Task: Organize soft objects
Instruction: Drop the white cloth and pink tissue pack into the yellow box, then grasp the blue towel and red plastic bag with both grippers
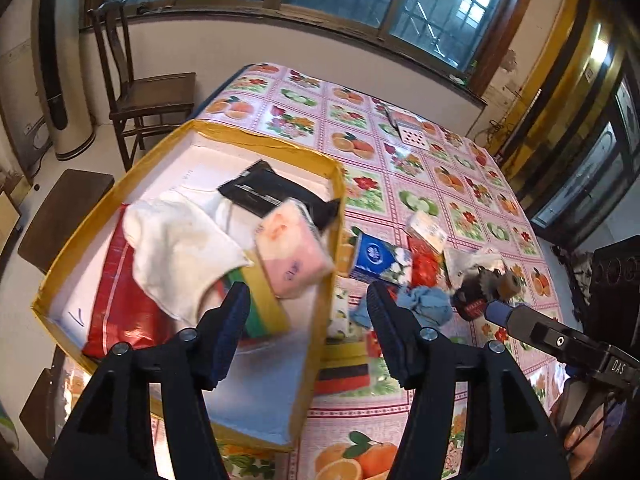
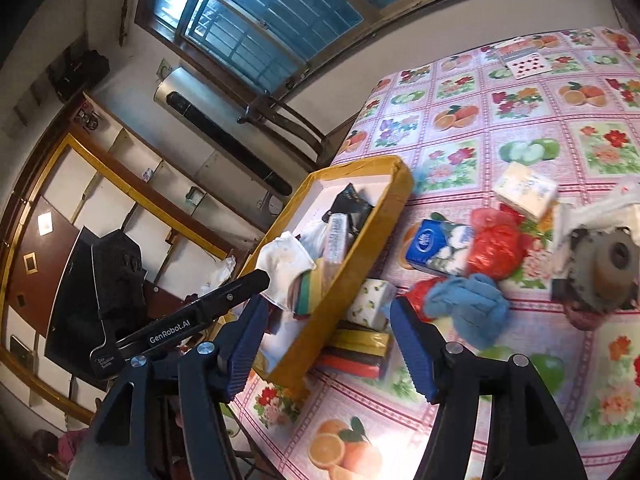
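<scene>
Both grippers empty, jaws apart, above the table.
Crumpled blue cloth [image 2: 466, 306] lies on the tablecloth outside the yellow-rimmed cardboard tray [image 2: 352, 276], just ahead of the right gripper [image 2: 328, 344]; the left gripper [image 1: 308, 320] straddles the tray's wall, farther off.

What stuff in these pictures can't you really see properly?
- Pink packet, left view: motion-blurred, print unreadable; whether it rests or is still dropping cannot be told.
- Sponge, left view: mostly under the white cloth and behind a gripper finger.
- Striped box, right view: partly hidden by the tray wall.
- Round dark thing, right view: blurred, cannot identify.
- Card, left view: too small to read.
</scene>
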### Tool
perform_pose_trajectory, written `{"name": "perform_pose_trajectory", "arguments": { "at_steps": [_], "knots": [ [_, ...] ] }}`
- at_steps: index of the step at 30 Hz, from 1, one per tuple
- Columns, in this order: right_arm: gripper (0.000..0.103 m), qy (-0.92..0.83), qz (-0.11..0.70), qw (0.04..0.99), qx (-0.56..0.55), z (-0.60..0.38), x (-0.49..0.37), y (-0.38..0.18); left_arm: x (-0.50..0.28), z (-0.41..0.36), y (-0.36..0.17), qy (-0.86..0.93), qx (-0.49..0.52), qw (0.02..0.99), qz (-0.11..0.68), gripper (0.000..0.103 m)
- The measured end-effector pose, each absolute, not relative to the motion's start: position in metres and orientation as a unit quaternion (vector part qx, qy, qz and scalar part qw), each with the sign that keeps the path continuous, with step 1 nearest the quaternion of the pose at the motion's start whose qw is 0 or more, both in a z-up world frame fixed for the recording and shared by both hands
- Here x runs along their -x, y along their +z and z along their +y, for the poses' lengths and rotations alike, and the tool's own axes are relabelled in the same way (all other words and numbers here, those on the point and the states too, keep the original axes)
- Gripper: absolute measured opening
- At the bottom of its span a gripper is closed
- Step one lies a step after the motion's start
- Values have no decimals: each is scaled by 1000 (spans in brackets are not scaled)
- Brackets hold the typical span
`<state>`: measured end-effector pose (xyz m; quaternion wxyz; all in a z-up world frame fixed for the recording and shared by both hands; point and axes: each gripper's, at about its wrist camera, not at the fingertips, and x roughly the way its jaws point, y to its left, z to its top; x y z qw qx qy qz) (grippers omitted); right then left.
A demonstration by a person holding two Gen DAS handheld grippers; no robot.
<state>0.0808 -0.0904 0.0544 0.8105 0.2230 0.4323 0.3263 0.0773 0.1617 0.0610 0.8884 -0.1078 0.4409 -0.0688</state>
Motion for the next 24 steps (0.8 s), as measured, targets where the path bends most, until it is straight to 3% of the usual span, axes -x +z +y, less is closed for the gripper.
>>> {"name": "perform_pose_trajectory", "arguments": {
  "at_steps": [11, 24],
  "knots": [
    [67, 258, 448, 811, -274, -216, -40, 17, -88, 66, 23, -102, 57, 867, 485, 60],
    [68, 283, 460, 795, -277, -180, -59, 4, -102, 59, 3, -93, 42, 856, 506, 60]
  ]
}}
